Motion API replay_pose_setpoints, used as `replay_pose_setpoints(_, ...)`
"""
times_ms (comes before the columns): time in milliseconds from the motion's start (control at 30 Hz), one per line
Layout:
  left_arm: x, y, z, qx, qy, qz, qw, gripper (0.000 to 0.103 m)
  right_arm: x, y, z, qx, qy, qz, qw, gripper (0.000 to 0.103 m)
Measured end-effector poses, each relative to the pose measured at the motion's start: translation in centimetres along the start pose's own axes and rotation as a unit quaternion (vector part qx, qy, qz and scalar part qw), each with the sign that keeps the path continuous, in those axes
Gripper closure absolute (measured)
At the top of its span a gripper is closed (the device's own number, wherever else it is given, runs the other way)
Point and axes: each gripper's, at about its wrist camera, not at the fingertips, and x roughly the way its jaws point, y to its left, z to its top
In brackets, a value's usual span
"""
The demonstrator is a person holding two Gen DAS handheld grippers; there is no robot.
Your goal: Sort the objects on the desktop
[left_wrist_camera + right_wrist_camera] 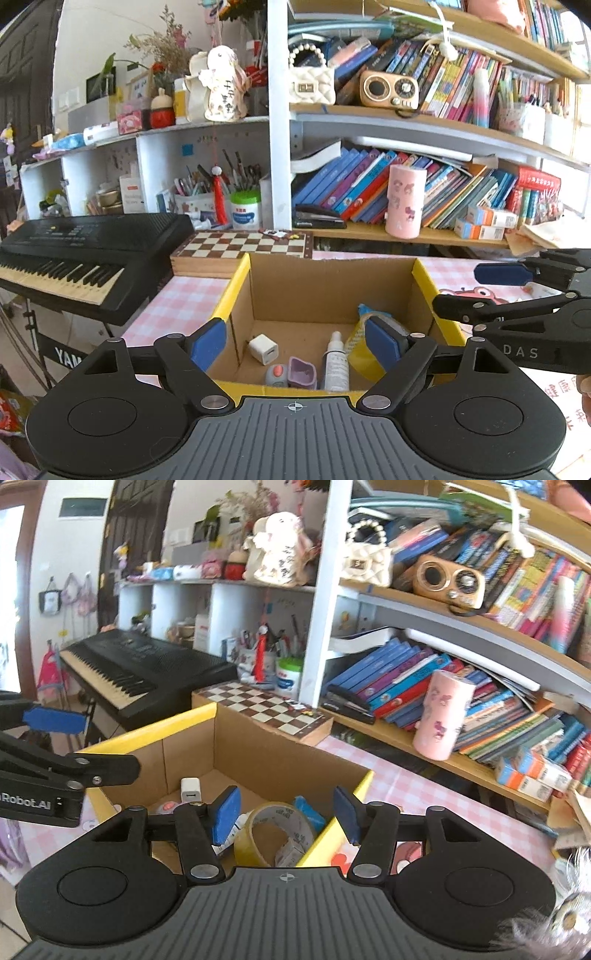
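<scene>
The left gripper [295,343] hangs open over the cardboard box [325,284] holding a charger [263,349].

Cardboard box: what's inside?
In the cardboard box: white charger, grey-orange gadget, purple cup, white dropper bottle, yellow tape roll, blue packet. Gripper bodies hide the near floor.

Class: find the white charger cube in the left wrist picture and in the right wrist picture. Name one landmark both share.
Left wrist: white charger cube lies on the cardboard box floor, lower centre-left.
Right wrist: the cube stands left of centre, above the left fingertip.
Shared landmark: chessboard behind the box.
</scene>
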Motion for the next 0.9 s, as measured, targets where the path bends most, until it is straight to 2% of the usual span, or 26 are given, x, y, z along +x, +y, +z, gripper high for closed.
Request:
replay_pose_setpoints(500, -4.6, 1.4, -2.4, -0.007, -0.011, -0.013, 0.9998, 0.018, -5.2, 1.9, -2.5, 0.043, -0.004, -0.054, 0.998, 0.047)
replay_pose_setpoints(900, -9.2, 2.6, -5.6, -0.012, 0.0, -0.02, 0.9997, 0.018, -9.8, 5.4, -4.9, 0.063, 0.007, -0.069, 0.996, 0.045)
